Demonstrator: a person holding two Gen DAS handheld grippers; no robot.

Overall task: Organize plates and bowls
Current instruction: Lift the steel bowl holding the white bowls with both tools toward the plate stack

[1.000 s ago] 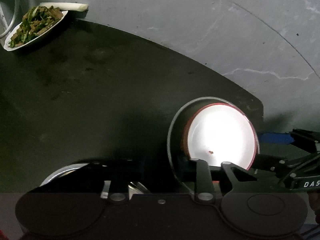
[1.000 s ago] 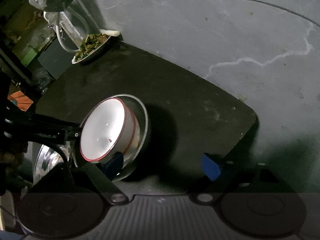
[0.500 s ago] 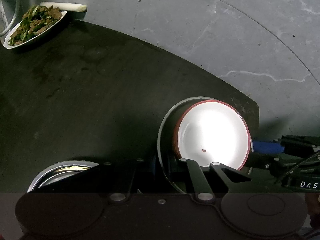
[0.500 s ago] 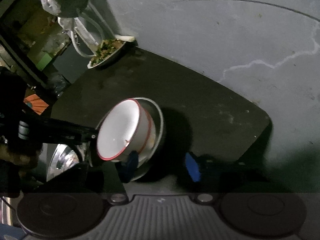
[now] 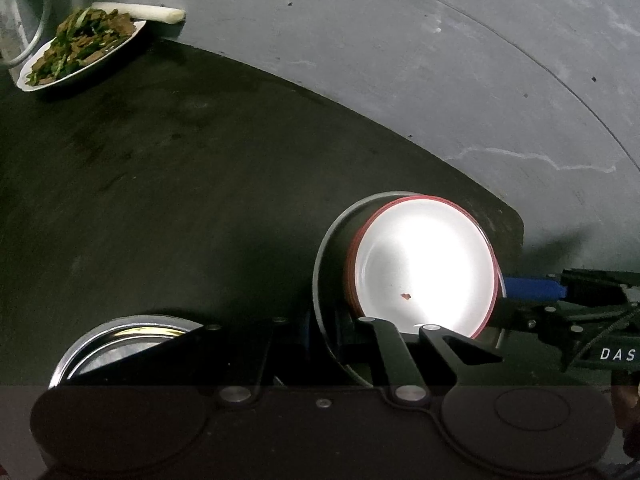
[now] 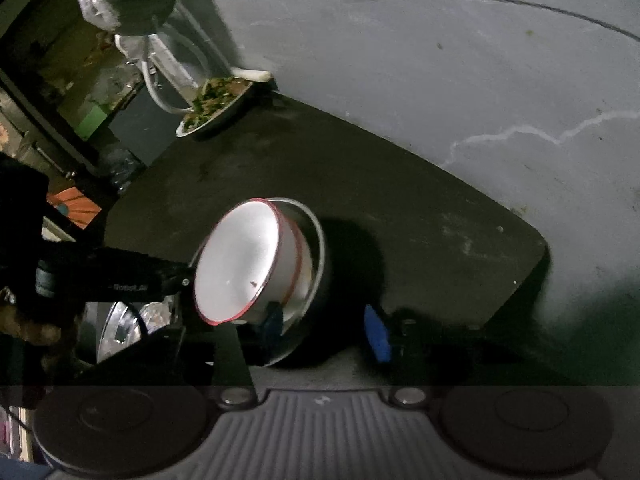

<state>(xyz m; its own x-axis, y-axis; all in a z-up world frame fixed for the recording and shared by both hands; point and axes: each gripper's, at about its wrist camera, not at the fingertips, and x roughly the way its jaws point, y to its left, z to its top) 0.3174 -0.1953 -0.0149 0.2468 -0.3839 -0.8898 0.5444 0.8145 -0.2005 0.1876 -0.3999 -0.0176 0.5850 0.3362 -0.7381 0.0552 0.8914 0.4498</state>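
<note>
A white bowl with a red rim [image 5: 424,268] is sitting stacked inside a wider grey metal bowl [image 5: 332,248] on the dark table [image 5: 160,184], right of centre in the left wrist view. It is glaring under the light, with one small reddish speck inside; in the right wrist view it is tilting, with a second red-rimmed bowl showing under it. The left gripper [image 5: 344,320] is pinching narrow on the stack's near edge. The right gripper [image 6: 324,324] is standing half-wide, its blue pads [image 6: 376,332] straddling the grey bowl's edge; whether they are pressing, I cannot tell. A plate of greens [image 5: 80,50] is lying at upper left.
</note>
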